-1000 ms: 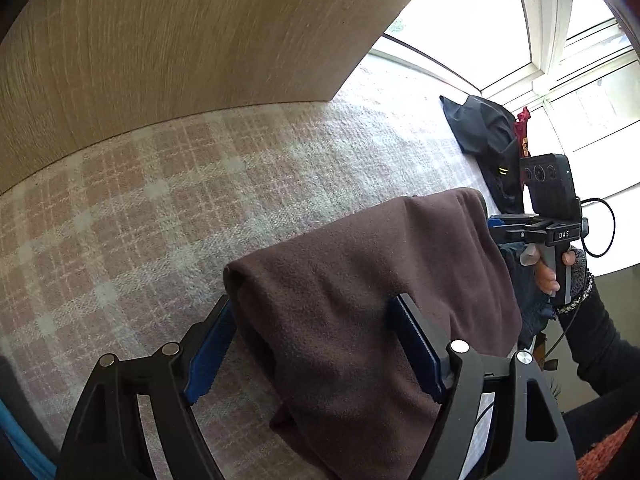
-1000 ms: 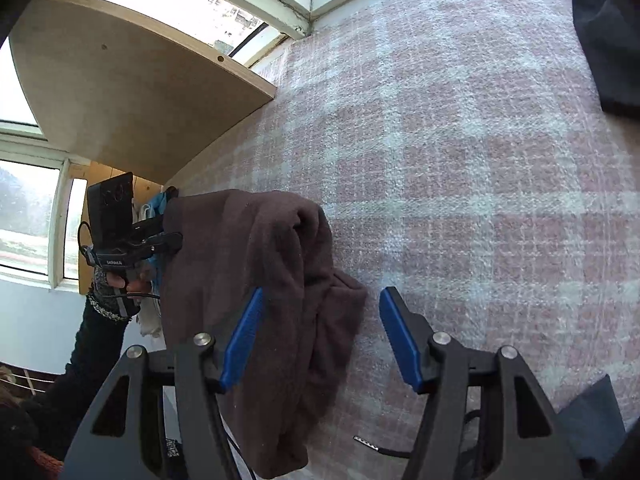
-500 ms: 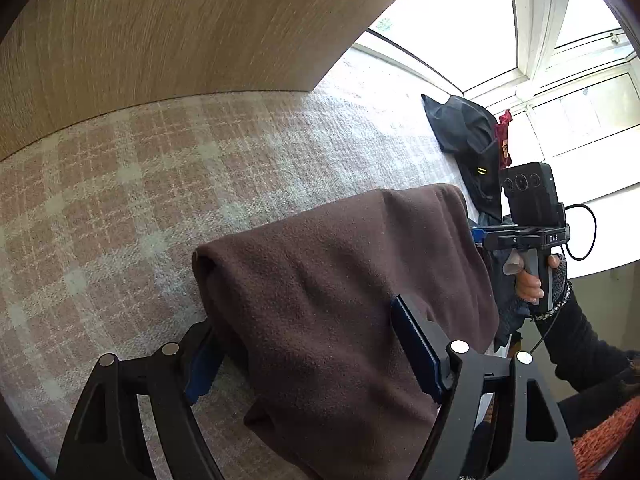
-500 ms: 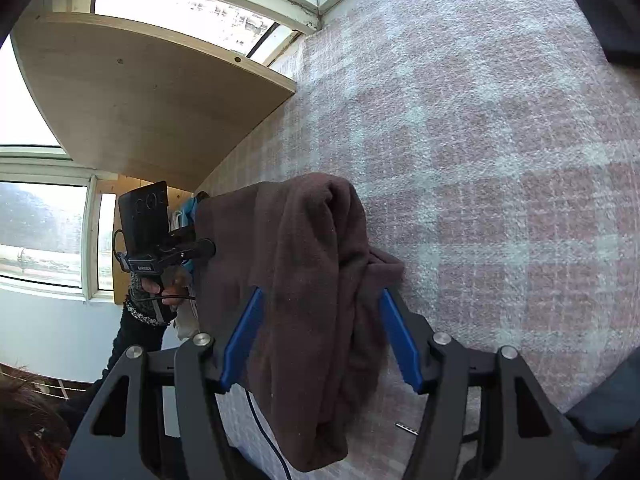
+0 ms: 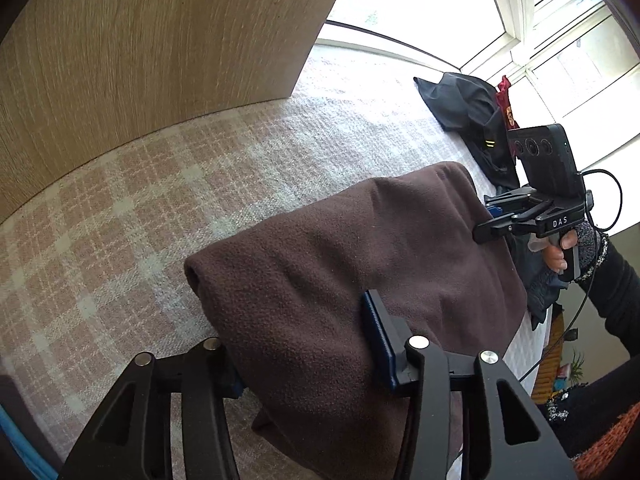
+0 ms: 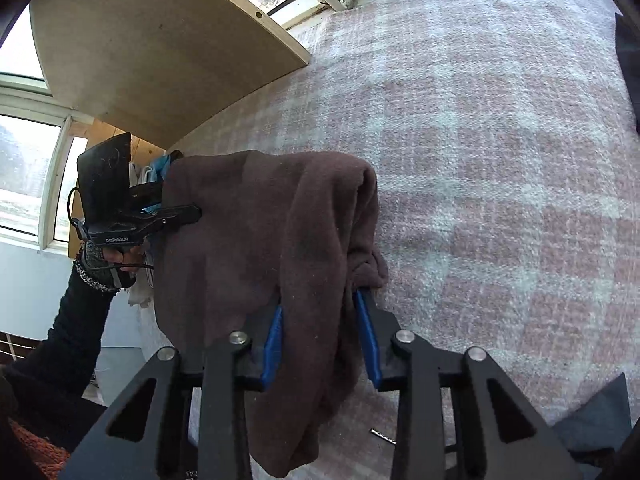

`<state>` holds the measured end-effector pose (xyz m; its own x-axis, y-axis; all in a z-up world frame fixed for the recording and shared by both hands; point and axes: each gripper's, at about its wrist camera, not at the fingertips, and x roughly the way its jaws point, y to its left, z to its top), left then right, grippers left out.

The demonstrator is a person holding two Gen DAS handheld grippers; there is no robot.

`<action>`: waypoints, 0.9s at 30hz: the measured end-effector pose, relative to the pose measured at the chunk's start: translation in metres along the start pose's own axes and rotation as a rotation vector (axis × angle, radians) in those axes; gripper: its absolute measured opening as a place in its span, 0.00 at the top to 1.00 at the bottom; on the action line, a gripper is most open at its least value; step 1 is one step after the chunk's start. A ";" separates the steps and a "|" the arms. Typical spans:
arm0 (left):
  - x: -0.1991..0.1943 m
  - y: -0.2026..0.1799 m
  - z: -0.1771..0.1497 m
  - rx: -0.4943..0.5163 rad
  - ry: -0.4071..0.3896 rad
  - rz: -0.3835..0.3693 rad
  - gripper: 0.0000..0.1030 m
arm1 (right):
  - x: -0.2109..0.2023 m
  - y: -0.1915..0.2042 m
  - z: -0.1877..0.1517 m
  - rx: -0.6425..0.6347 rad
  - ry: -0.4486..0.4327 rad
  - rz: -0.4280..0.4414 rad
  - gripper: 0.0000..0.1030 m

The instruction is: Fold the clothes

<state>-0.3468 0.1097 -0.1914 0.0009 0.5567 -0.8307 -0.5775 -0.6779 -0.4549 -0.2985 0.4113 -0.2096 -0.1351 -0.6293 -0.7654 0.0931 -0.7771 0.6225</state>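
Observation:
A brown fleece garment [image 5: 340, 240] lies folded into a thick bundle over the plaid blanket [image 5: 160, 184], one side hanging past the bed's edge. My left gripper [image 5: 300, 320] is shut on one end of it; the cloth covers its left finger. My right gripper [image 6: 318, 304] is shut on the other end of the garment [image 6: 248, 220], whose folds hang down between the blue pads. Each view shows the other gripper at the far end: the right gripper [image 5: 486, 224] and the left gripper [image 6: 188, 212], each held by a hand in a dark sleeve.
A curved wooden panel [image 5: 140, 60] rises behind the bed. Dark clothes [image 5: 468, 112] with a red piece lie piled near the windows. More dark cloth [image 6: 592, 420] lies at the lower right, and a small metal piece [image 6: 382, 436] lies on the blanket [image 6: 480, 160].
Both grippers have gone from wide open to narrowed onto the brown garment. The bundle now sits deeper between the fingers of each.

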 end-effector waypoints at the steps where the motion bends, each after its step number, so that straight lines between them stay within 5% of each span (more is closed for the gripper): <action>1: -0.004 -0.002 0.000 0.003 -0.004 -0.004 0.68 | -0.002 0.004 -0.001 -0.017 -0.002 -0.007 0.73; 12: -0.072 -0.037 -0.016 0.058 -0.112 0.003 0.75 | -0.043 0.074 -0.006 -0.207 -0.131 -0.085 0.78; 14: -0.094 -0.053 -0.011 0.097 -0.164 0.040 0.76 | -0.057 0.093 -0.002 -0.268 -0.195 -0.126 0.79; 17: -0.127 -0.099 -0.028 0.294 -0.276 0.169 0.75 | -0.082 0.127 -0.020 -0.462 -0.339 -0.221 0.79; 20: -0.134 -0.142 -0.070 0.464 -0.325 0.229 0.75 | -0.088 0.126 -0.067 -0.588 -0.419 -0.299 0.80; 23: -0.101 -0.174 -0.144 0.557 -0.287 0.210 0.75 | -0.065 0.103 -0.138 -0.609 -0.420 -0.340 0.80; 27: -0.045 -0.204 -0.227 0.577 -0.103 0.152 0.75 | -0.051 0.088 -0.209 -0.596 -0.383 -0.376 0.80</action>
<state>-0.0434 0.1141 -0.1341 -0.1788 0.5367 -0.8246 -0.9145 -0.3999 -0.0620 -0.0770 0.3720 -0.1498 -0.5812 -0.3601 -0.7298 0.4711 -0.8801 0.0591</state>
